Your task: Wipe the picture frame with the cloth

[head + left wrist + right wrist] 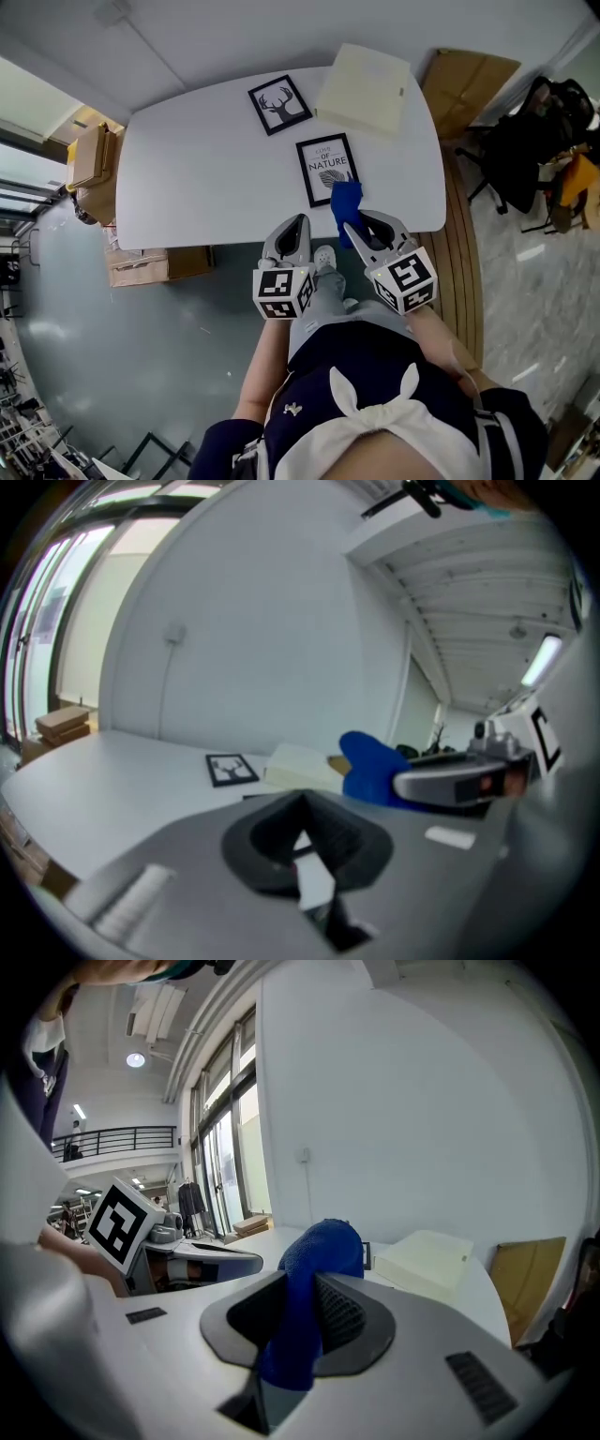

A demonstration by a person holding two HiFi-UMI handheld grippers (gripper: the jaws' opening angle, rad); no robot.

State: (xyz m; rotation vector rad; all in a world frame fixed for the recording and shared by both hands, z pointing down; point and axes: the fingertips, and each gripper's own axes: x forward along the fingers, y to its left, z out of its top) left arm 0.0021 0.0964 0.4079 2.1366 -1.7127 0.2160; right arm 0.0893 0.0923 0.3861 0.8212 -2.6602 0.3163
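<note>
- Gripping the blue cloth (345, 201), the right gripper (353, 228) has its jaws closed on it.
- The picture frame (324, 167) lies just ahead of that gripper, with the cloth over its near corner.
- The left gripper (294, 225), just beside the right, has its jaws together and empty.

A white tabletop (206, 178) stands against a white wall (234, 37), over a glossy grey floor (112, 356). Cardboard boxes (89, 155) sit at its left; tall windows (220, 1138) admit daylight.

We count a pair ahead of the left gripper (299, 219) and right gripper (351, 226): deer picture frame (279, 104), Nature picture frame (327, 161). One blue cloth (346, 202), one cream box (365, 89).
</note>
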